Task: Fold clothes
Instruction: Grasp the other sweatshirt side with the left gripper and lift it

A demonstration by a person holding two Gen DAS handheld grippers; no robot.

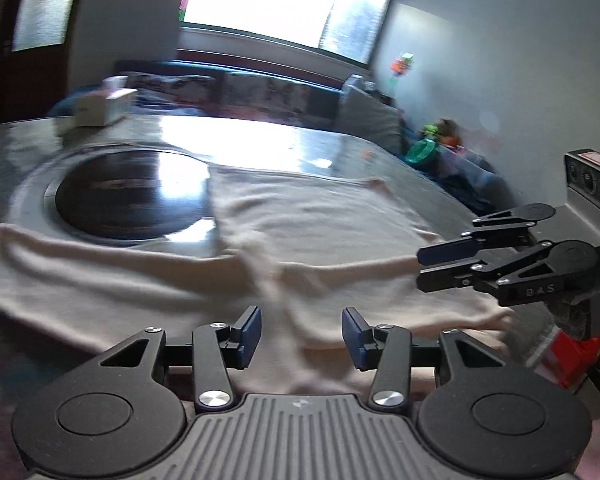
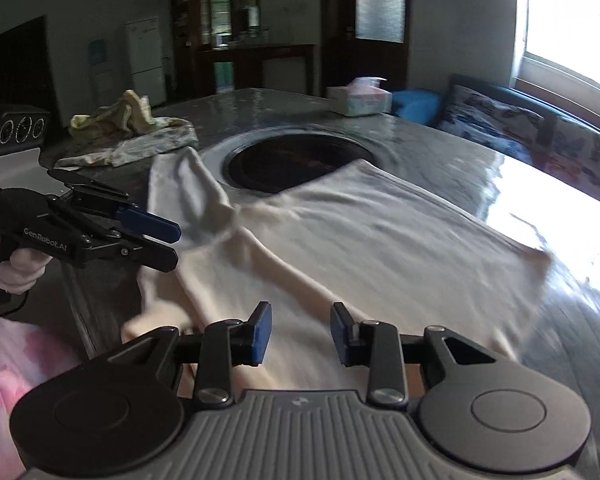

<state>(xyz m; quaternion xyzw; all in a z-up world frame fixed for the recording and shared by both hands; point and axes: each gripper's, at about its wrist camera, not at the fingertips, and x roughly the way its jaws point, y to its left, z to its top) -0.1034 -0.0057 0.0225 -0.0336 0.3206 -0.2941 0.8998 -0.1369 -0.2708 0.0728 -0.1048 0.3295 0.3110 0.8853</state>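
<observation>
Nearest, the left gripper point(image 1: 301, 334) and right gripper point(image 2: 300, 330) hover over the near edge of the cream garment point(image 2: 380, 248), both with jaws wide and empty. The garment lies spread on the marble table point(image 2: 284, 108). Beyond the garment sits the table's dark round inset point(image 2: 296, 162), then a tissue box point(image 2: 358, 100).

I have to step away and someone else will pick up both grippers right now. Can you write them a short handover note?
Left gripper: open, holding nothing, above the near edge of the cream shirt.
Right gripper: open, holding nothing, above the same near edge, further right.
The shirt lies spread on the grey table, its far edge partly over the dark round inset; one sleeve lies wrinkled toward the far left. A second crumpled floral cloth waits further back; a tissue box stands on the far side.
Done: shirt laid out. Left: no clean fold visible yet; then the floral cloth.
</observation>
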